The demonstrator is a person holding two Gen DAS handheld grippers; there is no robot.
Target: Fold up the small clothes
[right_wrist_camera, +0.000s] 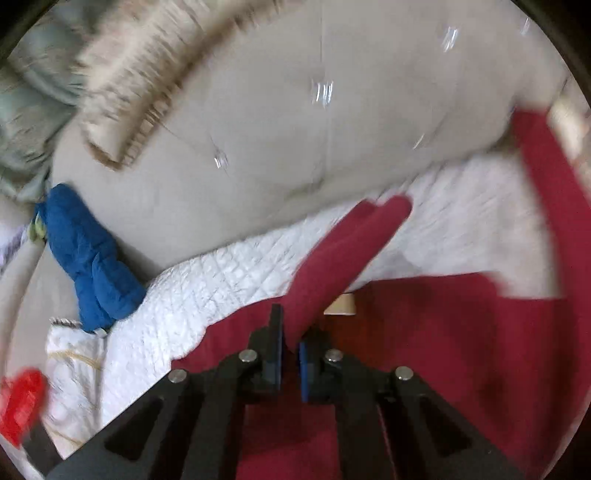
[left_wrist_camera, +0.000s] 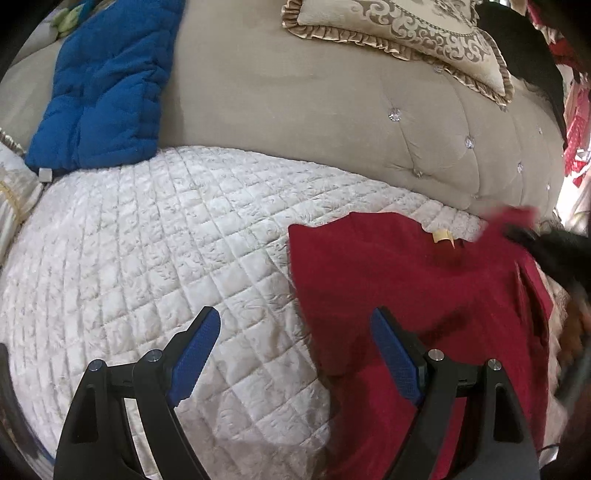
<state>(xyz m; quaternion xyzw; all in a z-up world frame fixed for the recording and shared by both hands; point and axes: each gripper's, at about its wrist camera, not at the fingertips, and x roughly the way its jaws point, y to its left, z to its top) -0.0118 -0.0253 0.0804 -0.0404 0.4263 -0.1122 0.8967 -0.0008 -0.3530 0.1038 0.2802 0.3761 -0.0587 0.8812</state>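
Observation:
A dark red garment [left_wrist_camera: 406,288] lies on the white quilted bed cover [left_wrist_camera: 147,240], with a tan neck label [left_wrist_camera: 443,236] showing. My left gripper [left_wrist_camera: 293,314] hangs open over the garment's left edge, and nothing is between its blue pads. In the right wrist view my right gripper [right_wrist_camera: 291,332] is shut on a fold of the red garment [right_wrist_camera: 443,350]. A sleeve-like strip [right_wrist_camera: 351,243] stands up and away from the jaws. The same right gripper [left_wrist_camera: 546,247] appears as a dark blur at the garment's far right corner in the left wrist view.
A beige tufted headboard [left_wrist_camera: 295,110] rises behind the quilt. A blue padded jacket [left_wrist_camera: 107,85] leans on it at the left and an ornate frilled pillow [left_wrist_camera: 406,33] at the top. A bright red object [right_wrist_camera: 22,402] sits at the lower left of the right wrist view.

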